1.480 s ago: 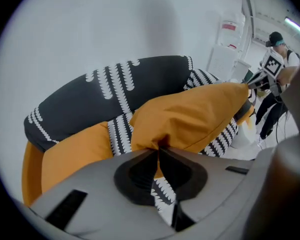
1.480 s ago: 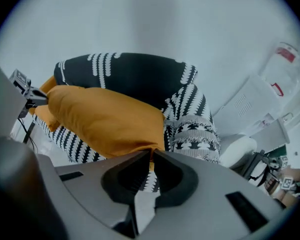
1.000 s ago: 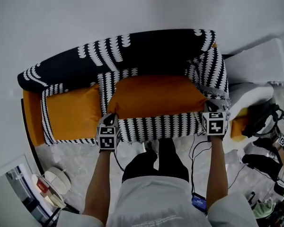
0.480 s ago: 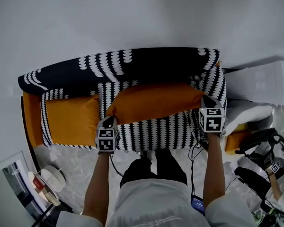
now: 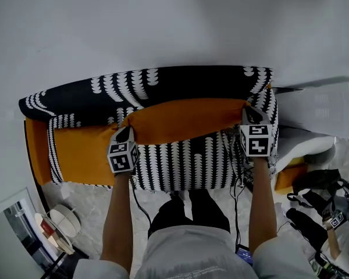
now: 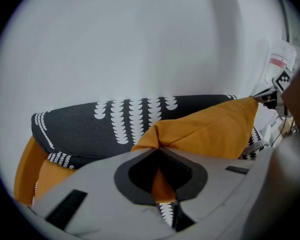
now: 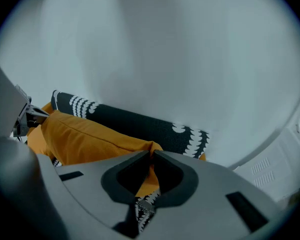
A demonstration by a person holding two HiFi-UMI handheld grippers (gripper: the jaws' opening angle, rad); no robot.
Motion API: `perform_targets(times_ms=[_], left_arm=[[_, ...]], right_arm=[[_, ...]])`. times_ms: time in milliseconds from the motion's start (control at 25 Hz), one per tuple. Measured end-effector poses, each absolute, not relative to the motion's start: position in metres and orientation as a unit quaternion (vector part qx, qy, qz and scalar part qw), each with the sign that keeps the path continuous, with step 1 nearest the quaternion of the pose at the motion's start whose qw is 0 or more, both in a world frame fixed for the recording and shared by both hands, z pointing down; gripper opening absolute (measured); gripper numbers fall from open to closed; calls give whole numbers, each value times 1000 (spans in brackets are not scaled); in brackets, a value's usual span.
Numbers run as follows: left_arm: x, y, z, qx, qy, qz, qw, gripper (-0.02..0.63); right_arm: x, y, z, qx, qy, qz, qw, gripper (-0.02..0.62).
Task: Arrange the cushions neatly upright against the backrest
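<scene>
Orange cushion moved back off seat since a sec ago, now up against backrest. Left gripper and right gripper jaws both clamped on its end corners. Looks nearly placed, just needs letting go.

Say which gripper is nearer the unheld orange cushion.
Left. The left gripper sits beside the loose cushion; the right gripper is across the sofa, on the far corner of the held cushion.

held cushion lay along the front of the sofa backrest, left gripper at its left corner, right gripper at its right corner; second cushion on the seat, to its left.
</scene>
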State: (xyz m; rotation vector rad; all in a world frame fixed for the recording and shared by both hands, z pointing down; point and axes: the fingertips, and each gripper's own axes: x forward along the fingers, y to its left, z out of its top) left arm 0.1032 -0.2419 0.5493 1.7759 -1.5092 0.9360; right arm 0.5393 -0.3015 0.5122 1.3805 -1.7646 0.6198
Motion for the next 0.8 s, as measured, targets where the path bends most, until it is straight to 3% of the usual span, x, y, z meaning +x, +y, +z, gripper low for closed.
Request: perform_targets(times_ms=[520,800], left_arm=[[83,-293,553,663,-595,344,298,39],[84,-314,528,677,-600,329,272,160]], right_arm=[[537,-346,505,554,-716,217,364,34],[551,-333,500,559,-712,221,363,35]])
